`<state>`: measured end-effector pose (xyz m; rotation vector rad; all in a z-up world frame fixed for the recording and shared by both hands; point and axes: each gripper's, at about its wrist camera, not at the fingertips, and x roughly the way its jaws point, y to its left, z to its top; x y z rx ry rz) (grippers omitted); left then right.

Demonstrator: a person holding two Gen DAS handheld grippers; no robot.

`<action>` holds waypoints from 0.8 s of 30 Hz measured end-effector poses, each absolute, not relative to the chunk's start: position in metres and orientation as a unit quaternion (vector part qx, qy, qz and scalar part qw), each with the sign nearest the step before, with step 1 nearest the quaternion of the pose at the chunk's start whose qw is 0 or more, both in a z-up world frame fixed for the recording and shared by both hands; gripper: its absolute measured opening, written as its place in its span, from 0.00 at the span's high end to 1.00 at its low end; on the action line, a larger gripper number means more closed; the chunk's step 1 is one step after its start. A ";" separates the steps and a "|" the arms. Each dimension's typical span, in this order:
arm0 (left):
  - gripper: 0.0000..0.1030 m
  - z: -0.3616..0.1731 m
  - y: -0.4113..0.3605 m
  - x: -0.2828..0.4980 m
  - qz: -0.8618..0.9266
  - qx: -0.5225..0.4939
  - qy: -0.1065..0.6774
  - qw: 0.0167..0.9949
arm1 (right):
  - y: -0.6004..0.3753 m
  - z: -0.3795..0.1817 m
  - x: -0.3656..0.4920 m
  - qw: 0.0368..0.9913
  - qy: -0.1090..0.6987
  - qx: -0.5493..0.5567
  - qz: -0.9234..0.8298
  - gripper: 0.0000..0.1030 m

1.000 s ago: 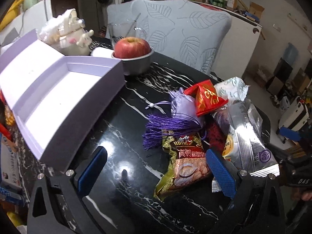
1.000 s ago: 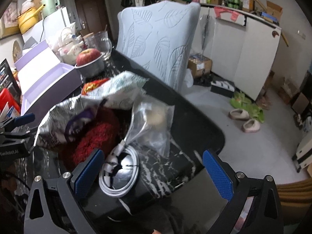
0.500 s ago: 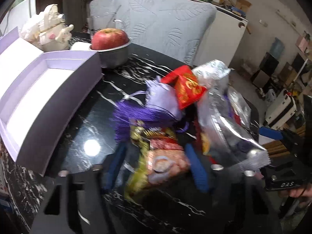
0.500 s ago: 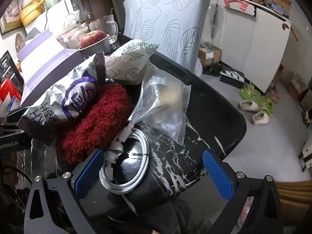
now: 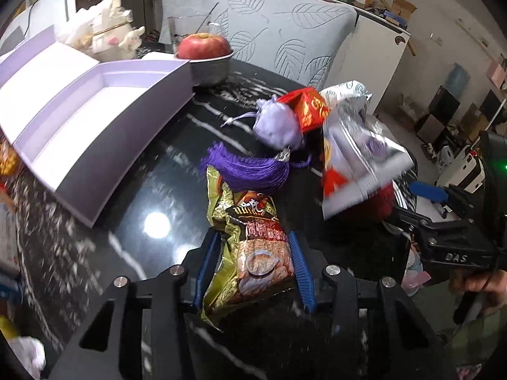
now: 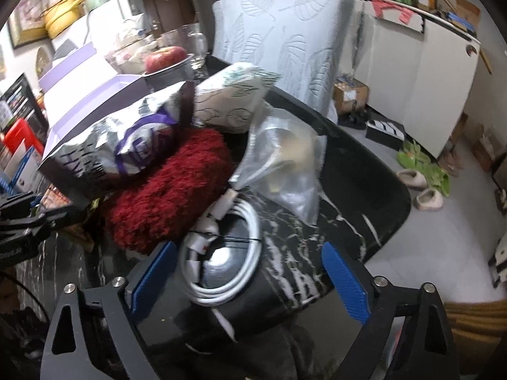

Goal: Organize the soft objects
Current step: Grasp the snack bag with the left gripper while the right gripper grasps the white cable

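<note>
Since a second ago: left gripper (image 5: 255, 261) has narrowed from wide open to pinching the snack bag (image 5: 250, 247) between its blue pads; silver pouch (image 5: 358, 158) has tipped up off the pile. Snack bag: gold and red foil, lying on the black marble table (image 5: 152, 196), near end between the pads, far end touching the purple tassel (image 5: 250, 171). Beyond it: lilac sachet (image 5: 279, 123), red packet (image 5: 309, 110), then the open lilac box (image 5: 95, 120), which seems the likely destination. Right gripper (image 6: 250, 280): spread wide, holding nothing, straddling a coiled white cable (image 6: 221, 253); just beside it a red fuzzy item (image 6: 171, 186), a clear bag (image 6: 285, 158) and a leaf-print pouch (image 6: 234, 101). Handling note, as a judgement: foil is slick and the contents crush easily, so hold firm but light, lift straight up to clear the tassel before swinging toward the box, and set it flat. Writing: Chinese characters on the snack bag, not legible; gold characters on the red packet, blurred; purple lettering on the silver pouch, unreadable; "DAS" on the right gripper's body in the left view. Also present: apple (image 5: 202, 46) in a metal bowl (image 5: 212, 69).
</note>
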<state>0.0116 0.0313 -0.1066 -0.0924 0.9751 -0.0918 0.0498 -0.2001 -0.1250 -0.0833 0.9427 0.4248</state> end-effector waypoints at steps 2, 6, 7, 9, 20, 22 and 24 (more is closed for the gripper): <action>0.57 -0.106 0.033 0.005 -0.039 -0.042 0.470 0.881 | -0.193 -0.125 0.048 0.868 0.447 -0.050 0.209 0.10; 0.56 -0.107 0.034 -0.001 -0.038 -0.040 0.466 0.883 | -0.176 -0.129 0.041 0.875 0.430 -0.095 0.203 0.20; 0.56 -0.107 0.035 -0.001 -0.038 -0.041 0.465 0.883 | -0.173 -0.130 0.039 0.878 0.424 -0.106 0.196 0.26; 0.55 -0.109 0.036 0.001 -0.038 -0.047 0.467 0.882 | -0.171 -0.129 0.038 0.881 0.416 -0.103 0.199 0.38; 0.39 -0.129 0.023 0.005 -0.023 -0.005 0.477 0.878 | -0.176 -0.127 0.016 0.869 0.410 -0.099 0.258 0.34; 0.39 -0.130 0.023 0.005 -0.020 -0.005 0.474 0.880 | -0.173 -0.130 0.014 0.871 0.410 -0.110 0.247 0.17; 0.40 -0.131 0.023 0.004 -0.019 -0.006 0.472 0.882 | -0.169 -0.133 0.014 0.874 0.408 -0.119 0.236 0.16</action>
